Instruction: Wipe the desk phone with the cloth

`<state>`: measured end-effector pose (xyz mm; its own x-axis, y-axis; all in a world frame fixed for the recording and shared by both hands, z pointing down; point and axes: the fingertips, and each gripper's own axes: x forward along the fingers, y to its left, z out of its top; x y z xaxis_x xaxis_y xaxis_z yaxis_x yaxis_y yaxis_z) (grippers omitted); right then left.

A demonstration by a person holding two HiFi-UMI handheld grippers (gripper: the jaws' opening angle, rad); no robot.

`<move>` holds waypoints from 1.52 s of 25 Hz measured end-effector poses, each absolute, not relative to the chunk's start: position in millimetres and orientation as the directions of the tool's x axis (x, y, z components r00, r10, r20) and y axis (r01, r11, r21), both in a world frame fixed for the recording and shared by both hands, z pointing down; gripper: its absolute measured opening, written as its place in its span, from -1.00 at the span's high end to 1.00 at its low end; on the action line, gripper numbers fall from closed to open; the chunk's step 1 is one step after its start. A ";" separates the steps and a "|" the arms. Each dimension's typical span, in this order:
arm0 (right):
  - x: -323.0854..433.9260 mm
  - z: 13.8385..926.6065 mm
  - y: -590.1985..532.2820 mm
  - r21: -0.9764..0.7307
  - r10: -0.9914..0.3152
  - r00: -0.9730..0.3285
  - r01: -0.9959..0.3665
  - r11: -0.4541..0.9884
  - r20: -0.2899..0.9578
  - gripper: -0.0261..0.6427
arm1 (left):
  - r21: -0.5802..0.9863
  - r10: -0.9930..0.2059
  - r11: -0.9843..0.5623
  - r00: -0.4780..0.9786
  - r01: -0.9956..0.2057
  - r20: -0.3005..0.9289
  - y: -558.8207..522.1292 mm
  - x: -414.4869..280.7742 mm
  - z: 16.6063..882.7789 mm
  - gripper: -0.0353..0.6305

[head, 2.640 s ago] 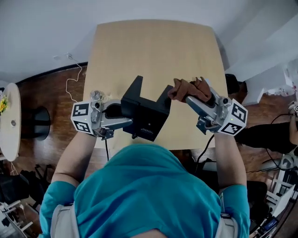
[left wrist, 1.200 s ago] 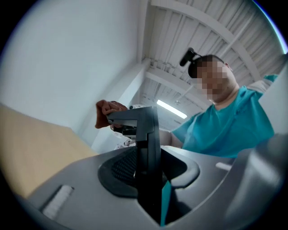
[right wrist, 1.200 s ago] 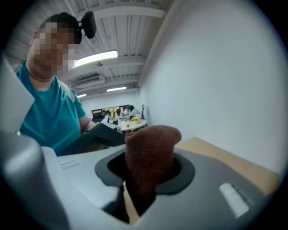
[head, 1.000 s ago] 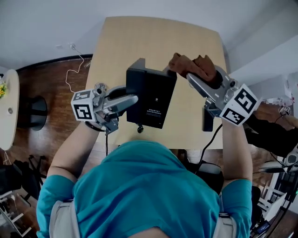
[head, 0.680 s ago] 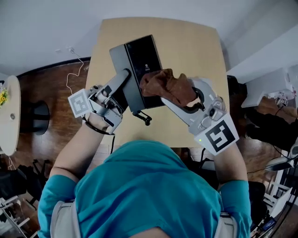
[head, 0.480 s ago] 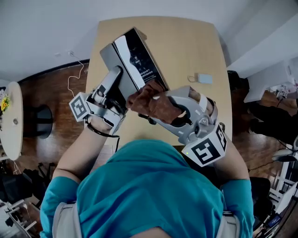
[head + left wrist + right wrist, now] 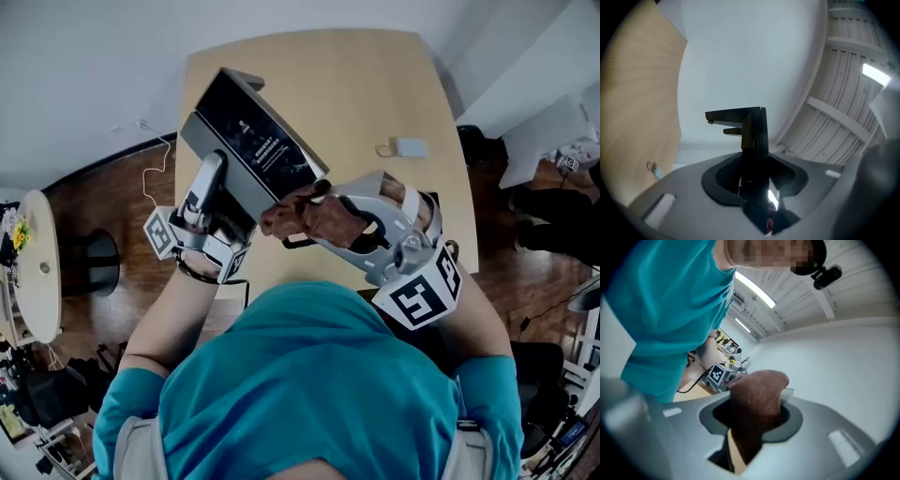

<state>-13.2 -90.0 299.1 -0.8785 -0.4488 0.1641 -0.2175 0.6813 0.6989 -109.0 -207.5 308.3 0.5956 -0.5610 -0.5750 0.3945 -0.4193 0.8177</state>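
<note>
1. Head view: the left gripper (image 7: 218,183) is clamped on the phone (image 7: 253,141) and holds it in the air, clear of the table (image 7: 375,84).
2. The phone is tilted, with one end pointing up and away from the person. Its dark underside, with a printed label, faces the camera.
3. Left gripper view: the jaws press on both sides of the phone's thin black body, which stands edge-on between them. A flat part of the phone juts out to the left beyond the jaws.
4. The right gripper (image 7: 317,217) is clenched on the brown cloth (image 7: 289,217). In the right gripper view the cloth is bunched between the jaws and bulges out past them.
5. The cloth sits at the phone's near lower edge, just right of the left gripper. I cannot tell whether it touches the phone.
6. A black cord (image 7: 295,242) loops out just below the cloth.
7. A small grey box (image 7: 410,147) with a thin wire lies on the table near its right edge, well apart from the phone.
8. The person's teal shirt (image 7: 309,384) fills the lower part of the head view.
</note>
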 end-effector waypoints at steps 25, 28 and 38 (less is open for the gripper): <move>20.4 282.8 -107.5 0.636 -0.503 -0.859 -0.338 0.694 0.092 0.52 | 0.816 -0.531 -0.464 0.629 0.344 -0.568 -205.6 -111.6 307.9 0.40; 20.8 282.9 -107.1 0.634 -0.503 -0.859 -0.338 0.696 0.093 0.52 | 0.815 -0.527 -0.470 0.632 0.340 -0.568 -205.5 -111.4 306.9 0.40; 22.8 288.2 -106.7 0.616 -0.510 -0.854 -0.346 0.708 0.106 0.52 | 0.822 -0.523 -0.470 0.648 0.322 -0.554 -207.1 -109.5 308.3 0.40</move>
<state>22.8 -106.7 288.2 -0.8538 -0.5096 0.1060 -0.3459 0.7077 0.6160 -109.5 -207.1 308.3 0.6484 -0.5226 -0.5536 0.3224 -0.4702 0.8216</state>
